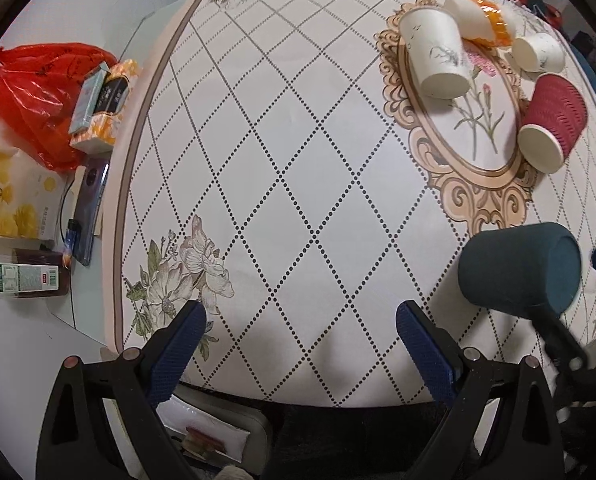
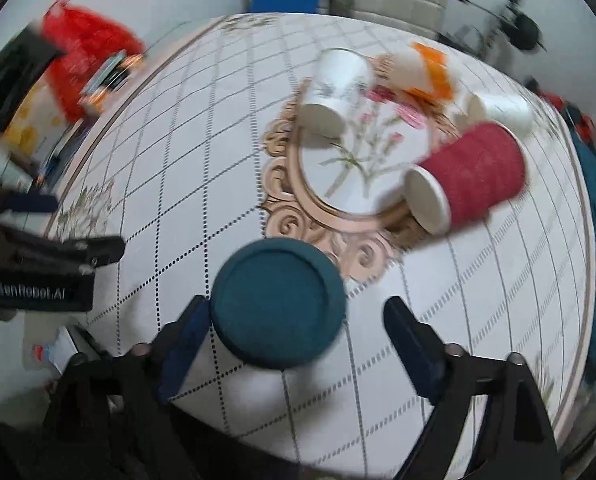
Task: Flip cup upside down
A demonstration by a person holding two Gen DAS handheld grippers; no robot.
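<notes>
Across the left wrist view, the left gripper [image 1: 300, 320] hung with its blue-padded jaws spread wide over the diamond-patterned tablecloth [image 1: 290, 128], holding nothing. At the lower right, the teal cup [image 1: 520, 266] lay between the fingers of the right gripper [image 1: 578, 280], its flat base turned toward the camera; one finger ran under it and another blue tip showed just beyond it. Farther back, a large white paper cup [image 1: 434, 54] and a red ribbed cup [image 1: 554, 122] lay on their sides at the ornate oval print, with a small white cup [image 1: 538, 53] behind them. A red plastic bag [image 1: 38, 96] sat off the table's left edge. From the right wrist view, which was blurred by motion, the teal cup [image 2: 278, 304] sat base-up near the table's front edge, between the right gripper's [image 2: 296, 326] parted fingers; its left side lay against the left finger, while the right finger stood apart. The red ribbed cup [image 2: 474, 174] lay beyond it.
</notes>
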